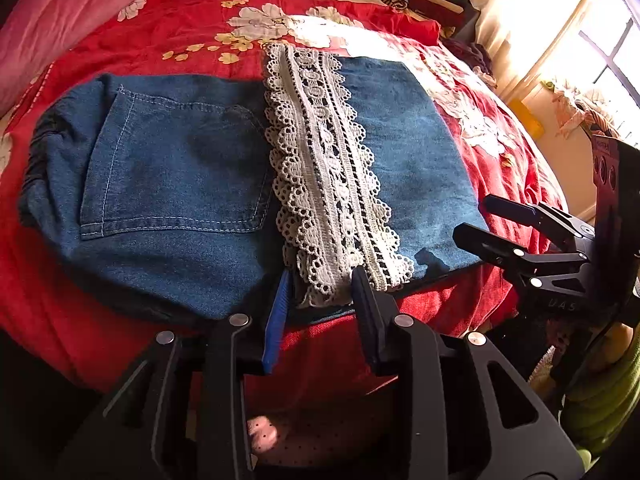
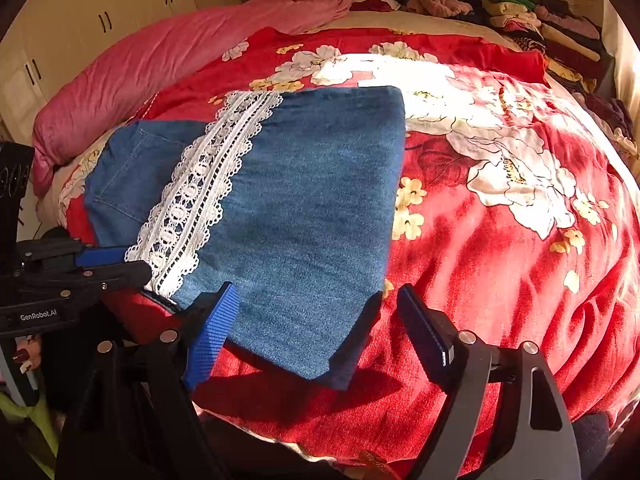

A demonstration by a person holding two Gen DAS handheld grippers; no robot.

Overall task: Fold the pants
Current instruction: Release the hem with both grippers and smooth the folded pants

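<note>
Pants (image 1: pixel 168 184) folded | left hand-held gripper (image 1: pixel 320 280) "GenRobot.AI", narrow gap, empty | right hand-held gripper (image 2: pixel 316 312) wide, empty

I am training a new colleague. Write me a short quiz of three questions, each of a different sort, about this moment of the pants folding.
1. True or false: the folded blue denim pants lie on a red bedcover with white flowers.
2. Which part of the pants lies between the fingers of the left gripper? A. the back pocket; B. the near end of the white lace trim band; C. the gathered waistband.
3. Fill in: the jaws of the right gripper stand ____, with the near corner of the denim between them.

Key: 1 true; 2 B; 3 open.
</note>
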